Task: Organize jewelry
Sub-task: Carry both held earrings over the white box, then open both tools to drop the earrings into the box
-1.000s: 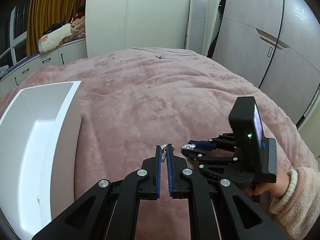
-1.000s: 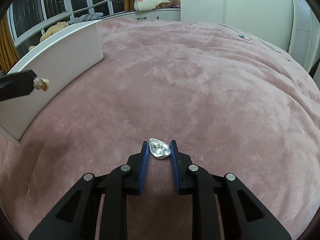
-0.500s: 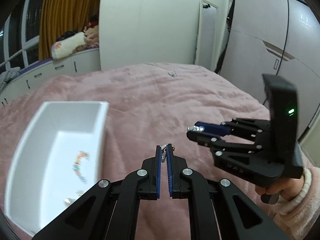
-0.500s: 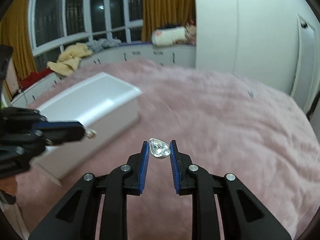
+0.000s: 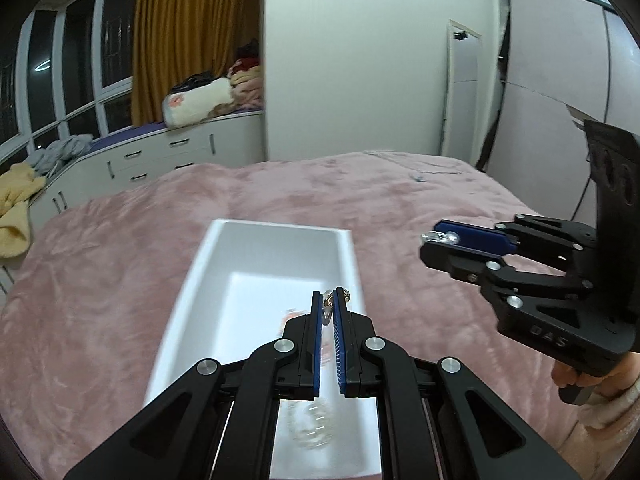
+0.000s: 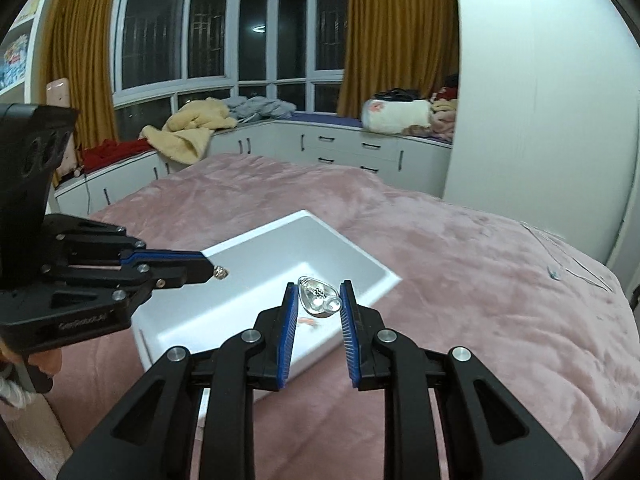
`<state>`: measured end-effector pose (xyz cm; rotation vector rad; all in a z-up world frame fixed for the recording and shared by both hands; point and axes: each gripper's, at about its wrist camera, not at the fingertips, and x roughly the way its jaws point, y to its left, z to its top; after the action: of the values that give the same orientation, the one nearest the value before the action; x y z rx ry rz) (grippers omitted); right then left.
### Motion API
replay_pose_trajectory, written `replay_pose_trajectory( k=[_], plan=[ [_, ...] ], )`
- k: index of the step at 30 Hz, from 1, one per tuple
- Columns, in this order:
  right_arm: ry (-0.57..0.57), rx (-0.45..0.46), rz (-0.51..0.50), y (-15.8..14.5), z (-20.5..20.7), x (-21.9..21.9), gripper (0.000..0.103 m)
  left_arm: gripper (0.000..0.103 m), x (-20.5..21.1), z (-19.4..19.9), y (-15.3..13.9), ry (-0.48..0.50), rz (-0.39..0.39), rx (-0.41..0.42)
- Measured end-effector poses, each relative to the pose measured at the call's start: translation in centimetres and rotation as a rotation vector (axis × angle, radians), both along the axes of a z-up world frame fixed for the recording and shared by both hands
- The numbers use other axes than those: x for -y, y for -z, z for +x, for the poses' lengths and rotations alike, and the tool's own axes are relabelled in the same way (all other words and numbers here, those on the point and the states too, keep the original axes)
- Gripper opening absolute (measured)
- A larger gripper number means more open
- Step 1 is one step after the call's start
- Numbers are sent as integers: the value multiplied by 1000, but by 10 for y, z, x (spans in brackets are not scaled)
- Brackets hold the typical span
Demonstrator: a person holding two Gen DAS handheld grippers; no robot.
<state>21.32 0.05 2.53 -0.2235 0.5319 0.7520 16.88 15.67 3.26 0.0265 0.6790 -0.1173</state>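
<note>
The left gripper (image 5: 329, 300) is above a white box (image 5: 276, 256) that sits on a bed covered with a pink blanket (image 5: 100, 280). Its jaws are pressed together on a small gold-coloured piece of jewellery (image 5: 330, 299), which shows at the very tips of the blue pads. In the right wrist view the same piece sticks out of the left gripper's tip as a small round bead-like end, in front of the box's near left rim.

The right gripper (image 6: 320, 300) hangs over the near right part of the box, pointing down at a slant. Its jaws are clamped on a silver teardrop-shaped pendant (image 6: 319, 301), held by its two sides between the blue pads. The pendant's face carries a cluster of small stones and one rounder shiny spot. From the left wrist view the pendant shows edge-on at the tip of the right gripper, which is off to the right of the box, over the blanket.

Inside the box lie a few blurred items: a small reddish one on the floor of the box and a pale, glittering one nearer the left camera. What they are cannot be told.

A thin chain with a small pendant (image 6: 554, 274) lies on the blanket well apart from the box, toward the far right side of the bed.
</note>
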Motion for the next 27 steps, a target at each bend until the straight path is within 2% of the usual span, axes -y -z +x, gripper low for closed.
replay_pose_trajectory(
  k=[10, 21, 22, 23, 24, 27],
  plan=[
    [-72, -27, -79, 22, -12, -56, 22, 10, -47, -6, 28, -38, -12, -55],
    [-72, -39, -99, 32, -8, -63, 23, 11, -51, -2, 40, -37, -22, -65],
    [-73, -41, -98, 32, -8, -63, 26, 11, -51, -2, 40, -40, -20, -66],
    [-70, -38, -97, 32, -9, -62, 28, 14, -50, -3, 41, -46, -14, -64],
    [-70, -36, -95, 32, -9, -63, 30, 22, -50, -2, 40, -51, -9, -64],
    [-63, -31, -90, 32, -9, -62, 35, 26, -51, -3, 40, -55, -6, -61]
  ],
)
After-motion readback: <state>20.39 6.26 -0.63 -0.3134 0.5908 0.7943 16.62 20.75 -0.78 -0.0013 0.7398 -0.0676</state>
